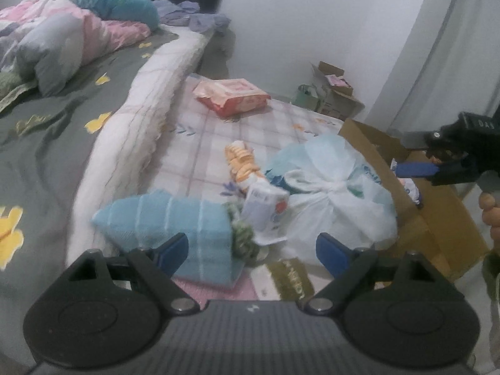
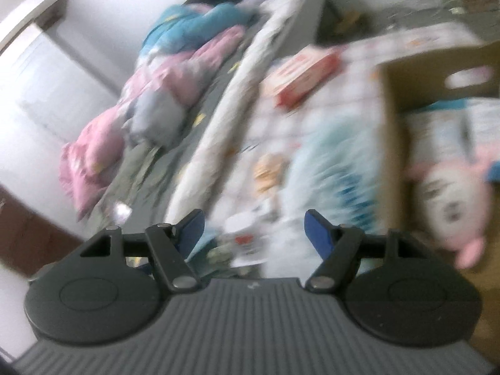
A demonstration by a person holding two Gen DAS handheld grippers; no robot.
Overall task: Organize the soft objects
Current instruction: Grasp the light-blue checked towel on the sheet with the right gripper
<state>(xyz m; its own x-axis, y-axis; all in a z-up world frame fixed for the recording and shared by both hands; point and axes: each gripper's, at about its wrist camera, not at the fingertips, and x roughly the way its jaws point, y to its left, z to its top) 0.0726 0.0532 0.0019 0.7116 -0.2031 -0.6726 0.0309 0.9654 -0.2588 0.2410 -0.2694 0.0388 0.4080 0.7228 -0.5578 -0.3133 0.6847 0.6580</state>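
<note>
Scene L→R, left wrist view. Far L: bed (image 1: 62,143) w/ grey cover and a heap of pink/teal bedding (image 1: 78,25), not part of the sort as far as I could judge.

Centre: low mattress (image 1: 218,125) w/ checked sheet, carrying the loose items. Red/pink packet (image 1: 231,95) lay far back, well apart from the rest. Nearer: orange-and-white soft item (image 1: 242,164), small white packet (image 1: 265,206), green knitted piece (image 1: 242,234), blue striped towel (image 1: 175,218), all close together. White tied plastic bag (image 1: 328,197) just R of them, touching the box side.

Left gripper (image 1: 251,248): jaws wide apart, nothing between pads; towel edge sat just beyond the L finger, no contact seen.

R: cardboard box (image 1: 437,218), open. Right gripper (image 1: 415,168) seen above the box mouth in this view. Right wrist view very blurred: jaws roughly half apart, nothing held. Pink-and-white plush toy (image 2: 450,200) lay inside the box on other light-coloured contents, too blurred to ID.

Progress est.: early-to-mid. Plush plus some contents already boxed; towel, knit piece, orange item, packets, bag not yet. Towel looked like next pick for L.
</note>
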